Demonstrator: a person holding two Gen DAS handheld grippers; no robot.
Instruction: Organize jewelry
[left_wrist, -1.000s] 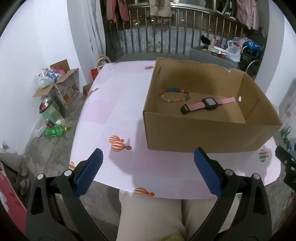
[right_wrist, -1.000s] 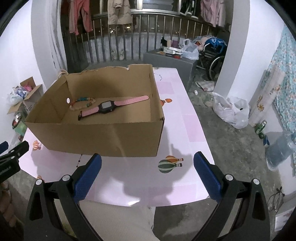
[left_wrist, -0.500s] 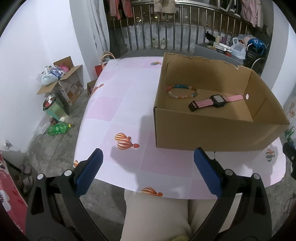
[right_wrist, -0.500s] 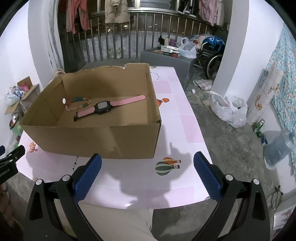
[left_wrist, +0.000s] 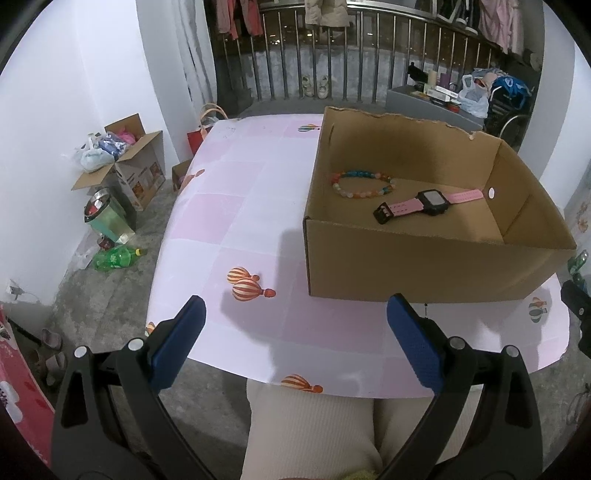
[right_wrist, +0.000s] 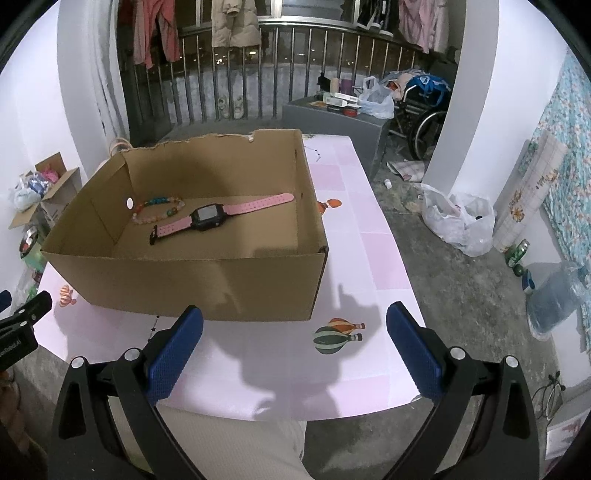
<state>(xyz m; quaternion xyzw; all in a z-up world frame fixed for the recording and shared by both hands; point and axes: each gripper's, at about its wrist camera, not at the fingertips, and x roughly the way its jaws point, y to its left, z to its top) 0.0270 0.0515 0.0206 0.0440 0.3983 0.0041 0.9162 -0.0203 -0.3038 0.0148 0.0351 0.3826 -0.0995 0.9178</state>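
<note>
An open cardboard box (left_wrist: 406, 266) stands on the pink table (left_wrist: 240, 206). Inside it lie a colourful bead bracelet (left_wrist: 362, 183) and a pink-strapped watch with a black face (left_wrist: 430, 203). The box (right_wrist: 192, 284), the bracelet (right_wrist: 159, 209) and the watch (right_wrist: 218, 218) also show in the right wrist view. My left gripper (left_wrist: 295, 343) is open and empty, held above the table's near edge, left of the box front. My right gripper (right_wrist: 293, 347) is open and empty, near the table's front edge, at the box's right front corner.
The table (right_wrist: 369, 258) has balloon prints. On the floor to the left are an open carton (left_wrist: 125, 166), a metal bin (left_wrist: 107, 218) and a green bottle (left_wrist: 114, 256). To the right are a white bag (right_wrist: 458, 221) and a water jug (right_wrist: 554, 299). A railing (left_wrist: 351, 85) runs behind.
Both grippers have drawn back and risen slightly, so the box and table look a little farther off. Both stay open and empty. The bracelet and watch have not moved.
</note>
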